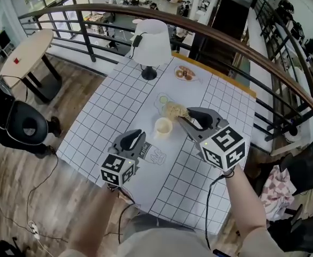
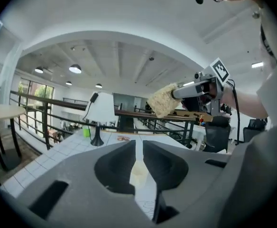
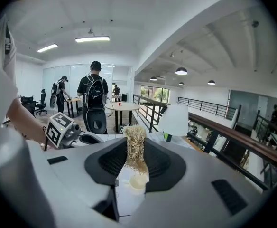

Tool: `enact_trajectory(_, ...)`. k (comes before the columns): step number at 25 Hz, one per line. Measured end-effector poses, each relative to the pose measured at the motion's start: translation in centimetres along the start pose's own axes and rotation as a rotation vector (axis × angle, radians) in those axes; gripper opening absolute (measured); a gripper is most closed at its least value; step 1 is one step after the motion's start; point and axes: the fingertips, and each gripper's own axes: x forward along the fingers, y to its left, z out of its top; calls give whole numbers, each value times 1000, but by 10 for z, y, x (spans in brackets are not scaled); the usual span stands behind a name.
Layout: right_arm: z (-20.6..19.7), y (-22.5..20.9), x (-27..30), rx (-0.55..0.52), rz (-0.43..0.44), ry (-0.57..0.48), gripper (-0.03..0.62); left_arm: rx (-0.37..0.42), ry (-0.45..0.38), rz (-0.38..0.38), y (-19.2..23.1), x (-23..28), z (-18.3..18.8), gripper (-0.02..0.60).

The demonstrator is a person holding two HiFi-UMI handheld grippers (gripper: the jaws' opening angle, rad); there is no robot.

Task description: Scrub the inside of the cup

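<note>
If you read the head view from the bottom edge up, left gripper (image 2: 138, 148): lowest in frame, left of centre. Jaws are pressed almost together with only a thin slit and nothing in it, so it isn't holding anything.
Right gripper (image 3: 135, 148): right of centre, a bit higher. Jaws are clamped on the scrub pad, which pokes out past the tips.
Cup (image 1: 163, 127): dead centre, upright on the table, open mouth up, between the two grippers and touching neither. It's small, round, cream-coloured and looks empty.
How the cup handles: my guess is it's really light, paper or thin plastic. It'll probably skid or tip once the pad pushes in, and a hard squeeze could dent the wall.
Where to grab: I'd pinch the outer wall low down with the free left gripper, gently, leaving the mouth open for the pad.
Scrub pad (image 1: 174, 110): just above and right of the cup, not inside yet. It's tan, stringy and loofah-like, so soft and squashy.
Table (image 1: 221, 98): white top with a thin dark grid, looks smooth and maybe slippery.
Green disc (image 1: 163, 99): flat, just above the pad.
Plate (image 1: 185, 73): small, higher up, brownish snacks on it.
Lamp (image 1: 152, 42): top centre, white shade on a dark base.
Railing (image 1: 242, 44): dark curved rail behind everything.
</note>
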Motion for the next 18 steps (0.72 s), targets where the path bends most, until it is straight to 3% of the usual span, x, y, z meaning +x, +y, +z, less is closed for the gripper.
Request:
enact_trajectory(4, 32, 24, -42, -30, -16, -95, 104, 105, -95, 0, -27, -27, 62, 33)
enact_trajectory(8, 58, 48, -80, -68, -21, -168, 106, 161, -180, -21, -57, -57, 115, 23)
enact_trajectory(13, 81, 72, -122, -119, -50, -247, 106, 223, -203, -49, -92, -91, 155, 18)
enact_trajectory(16, 90, 81, -149, -145, -118, -308, 106, 316, -154, -17, -108, -106, 161, 18)
enact_trajectory(18, 90, 86, -163, -138, -148, -341, 106, 333, -149, 0, -117, -115, 163, 18)
